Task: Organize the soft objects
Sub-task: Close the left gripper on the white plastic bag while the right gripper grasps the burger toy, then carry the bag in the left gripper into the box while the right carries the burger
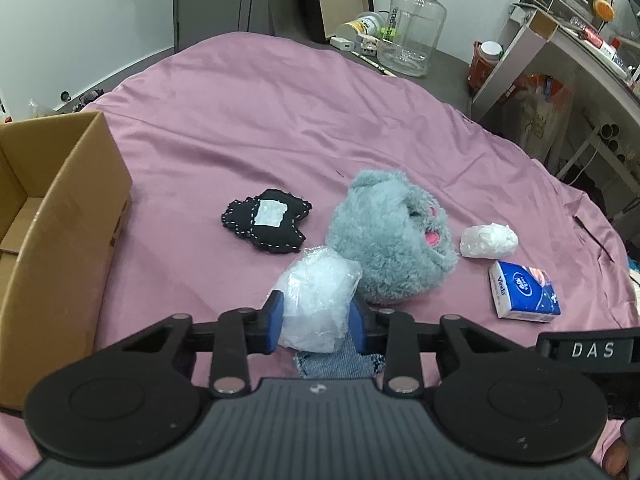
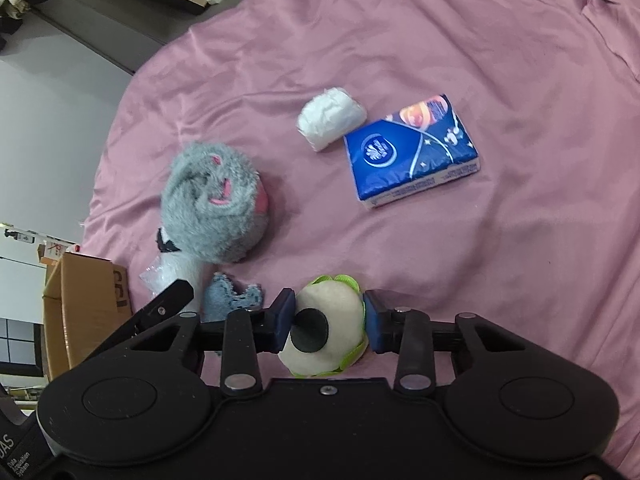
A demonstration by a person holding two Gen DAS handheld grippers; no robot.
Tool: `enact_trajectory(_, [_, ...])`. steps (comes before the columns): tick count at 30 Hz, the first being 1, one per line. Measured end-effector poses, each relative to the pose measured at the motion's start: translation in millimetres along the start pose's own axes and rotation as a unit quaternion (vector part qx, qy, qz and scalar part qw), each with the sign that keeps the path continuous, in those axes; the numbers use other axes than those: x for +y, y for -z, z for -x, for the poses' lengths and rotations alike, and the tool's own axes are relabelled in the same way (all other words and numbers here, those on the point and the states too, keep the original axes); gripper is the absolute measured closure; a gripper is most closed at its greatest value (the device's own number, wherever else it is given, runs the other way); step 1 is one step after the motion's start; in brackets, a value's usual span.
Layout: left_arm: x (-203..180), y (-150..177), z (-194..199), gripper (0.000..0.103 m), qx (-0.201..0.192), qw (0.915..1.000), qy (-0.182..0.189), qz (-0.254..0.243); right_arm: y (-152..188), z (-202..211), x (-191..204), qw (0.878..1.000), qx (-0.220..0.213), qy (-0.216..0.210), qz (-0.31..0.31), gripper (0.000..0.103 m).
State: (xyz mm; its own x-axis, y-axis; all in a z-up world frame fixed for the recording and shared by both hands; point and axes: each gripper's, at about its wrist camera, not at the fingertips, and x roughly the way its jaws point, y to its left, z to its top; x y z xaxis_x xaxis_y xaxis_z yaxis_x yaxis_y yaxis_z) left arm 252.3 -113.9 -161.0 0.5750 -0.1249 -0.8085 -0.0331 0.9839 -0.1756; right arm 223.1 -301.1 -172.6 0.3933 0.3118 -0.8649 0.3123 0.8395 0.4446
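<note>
My left gripper (image 1: 316,320) is shut on a clear plastic bag of white stuffing (image 1: 316,300), just above the pink sheet. A denim piece (image 1: 340,364) lies under it. A grey plush toy (image 1: 388,236), a black stitched pouch (image 1: 266,220), a white wad in plastic (image 1: 488,240) and a blue tissue pack (image 1: 524,290) lie beyond. My right gripper (image 2: 326,324) is shut on a cream plush toy with a black eye and green trim (image 2: 326,330). The right wrist view also shows the grey plush (image 2: 216,204), white wad (image 2: 330,118), tissue pack (image 2: 412,152) and denim piece (image 2: 232,296).
An open cardboard box (image 1: 68,216) stands at the left on the pink sheet (image 1: 248,120); it also shows in the right wrist view (image 2: 84,312). A big clear jar (image 1: 412,36) and clutter sit beyond the bed's far edge. Shelves (image 1: 560,60) stand at the right.
</note>
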Motion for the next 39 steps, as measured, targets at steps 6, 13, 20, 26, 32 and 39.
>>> enact_trajectory(6, [11.7, 2.5, 17.9, 0.075, -0.009, 0.9999, 0.004, 0.011, 1.9, 12.0, 9.2, 1.000, -0.027, -0.013, 0.007, 0.067])
enact_trajectory(13, [28.5, 1.5, 42.0, 0.076, -0.024, 0.9994, 0.006, 0.024, 7.6, 26.7, 22.5, 0.998, -0.061, -0.028, 0.019, 0.067])
enact_trajectory(20, [42.1, -4.2, 68.6, 0.076, -0.045, 0.9984, 0.012, 0.032, 10.9, 38.3, 40.1, 0.994, -0.088, -0.054, 0.019, 0.067])
enact_trajectory(26, [55.7, -15.2, 91.9, 0.076, -0.066, 0.9971, 0.012, 0.034, 12.2, 44.8, 65.7, 0.990, -0.109, -0.083, 0.037, 0.067])
enact_trajectory(32, [77.0, -28.6, 109.9, 0.076, -0.089, 0.9951, 0.003, 0.043, 14.1, 45.4, 90.6, 0.986, -0.115, -0.105, 0.057, 0.067])
enact_trajectory(39, [110.2, -42.1, 120.3, 0.076, -0.107, 0.9920, -0.017, 0.065, 15.1, 40.7, 121.2, 0.982, -0.112, -0.130, 0.072, 0.067])
